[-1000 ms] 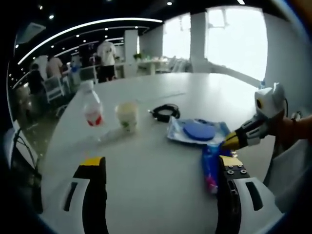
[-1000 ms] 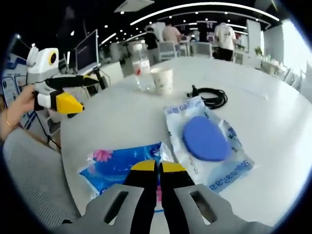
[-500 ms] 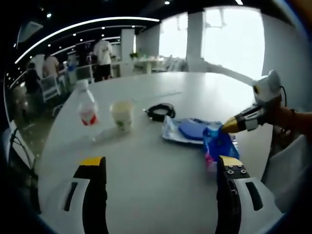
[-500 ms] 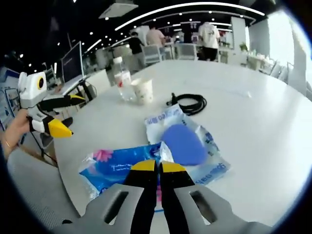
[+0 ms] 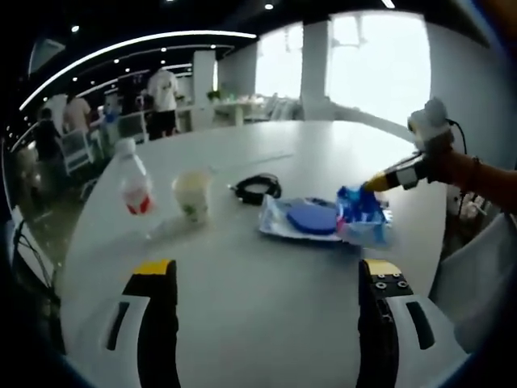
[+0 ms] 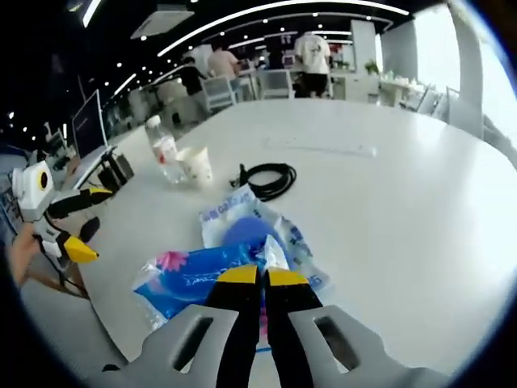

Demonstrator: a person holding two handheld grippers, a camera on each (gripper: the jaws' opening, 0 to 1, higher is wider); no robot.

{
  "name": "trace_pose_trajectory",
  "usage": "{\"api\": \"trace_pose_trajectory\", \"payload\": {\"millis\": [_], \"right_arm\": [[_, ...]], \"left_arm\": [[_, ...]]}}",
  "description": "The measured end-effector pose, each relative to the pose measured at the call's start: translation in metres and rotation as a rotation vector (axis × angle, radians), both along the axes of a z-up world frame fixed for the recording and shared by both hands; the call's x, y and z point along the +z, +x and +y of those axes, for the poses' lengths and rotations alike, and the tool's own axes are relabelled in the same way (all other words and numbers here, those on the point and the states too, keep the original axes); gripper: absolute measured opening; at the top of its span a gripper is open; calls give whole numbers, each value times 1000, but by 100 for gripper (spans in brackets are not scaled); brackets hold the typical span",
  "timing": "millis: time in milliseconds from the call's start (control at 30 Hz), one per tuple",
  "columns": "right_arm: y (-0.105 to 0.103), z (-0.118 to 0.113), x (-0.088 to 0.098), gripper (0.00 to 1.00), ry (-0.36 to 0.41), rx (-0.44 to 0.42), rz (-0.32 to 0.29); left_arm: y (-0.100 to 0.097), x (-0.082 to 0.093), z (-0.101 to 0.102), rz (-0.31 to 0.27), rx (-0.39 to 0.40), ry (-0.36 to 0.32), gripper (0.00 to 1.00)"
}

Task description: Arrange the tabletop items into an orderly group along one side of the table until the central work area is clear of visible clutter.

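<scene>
Blue tissue pack point(image 6: 194, 275) pinched in right gripper point(image 6: 260, 279), lifted over the white table point(image 6: 404, 210).
Right jaws closed on the pack's end; its long axis runs left from the jaws in the right gripper view, and it hangs over the clear bag point(image 6: 283, 234) holding a blue disc point(image 5: 311, 217). Left gripper point(image 5: 266, 279) jaws wide apart, holding nothing, above bare table near the front edge. Beyond the bag: black cable point(image 6: 266, 178) coiled, paper cup point(image 6: 196, 166) upright, contents unclear, and a water bottle point(image 6: 164, 149) just beside it. Wide bare tabletop to the right and far side. People point(image 6: 311, 56) stand in the background.
</scene>
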State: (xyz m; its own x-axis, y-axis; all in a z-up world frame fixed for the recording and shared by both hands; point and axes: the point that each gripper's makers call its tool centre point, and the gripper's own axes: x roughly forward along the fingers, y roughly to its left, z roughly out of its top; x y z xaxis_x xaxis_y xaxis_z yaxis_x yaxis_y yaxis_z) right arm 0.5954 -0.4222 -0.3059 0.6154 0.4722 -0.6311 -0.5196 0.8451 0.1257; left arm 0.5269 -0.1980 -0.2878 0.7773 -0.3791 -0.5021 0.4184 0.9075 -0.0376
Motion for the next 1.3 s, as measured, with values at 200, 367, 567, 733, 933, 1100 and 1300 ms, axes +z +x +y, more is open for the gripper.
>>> {"api": "trace_pose_trajectory", "payload": {"millis": [200,367,567,733,933,1100,1300], "right_arm": [[12,-18,8,1,-59,-28,0],[23,-31,14,1,-87,-41,3],[35,-46,18,1,-81,-99,26],[50,-63,19,1,-85,-163,50],[65,-84,18,1,-114,-250,67],[75,-96,17,1,-132,-318,68],[94,-108,18,1,-133,-383,63]], "left_arm": [[-1,1,-4,-1,-13,-7,90],[1,6,-8,-28,-17,-32,90],[1,6,-9,-30,-19,-37,91],[1,5,-11,-26,-25,-35,91],[1,7,-14,-28,-34,-52,91],[1,9,-14,-28,-42,-53,92],[0,9,-17,-37,-63,-26,93]]}}
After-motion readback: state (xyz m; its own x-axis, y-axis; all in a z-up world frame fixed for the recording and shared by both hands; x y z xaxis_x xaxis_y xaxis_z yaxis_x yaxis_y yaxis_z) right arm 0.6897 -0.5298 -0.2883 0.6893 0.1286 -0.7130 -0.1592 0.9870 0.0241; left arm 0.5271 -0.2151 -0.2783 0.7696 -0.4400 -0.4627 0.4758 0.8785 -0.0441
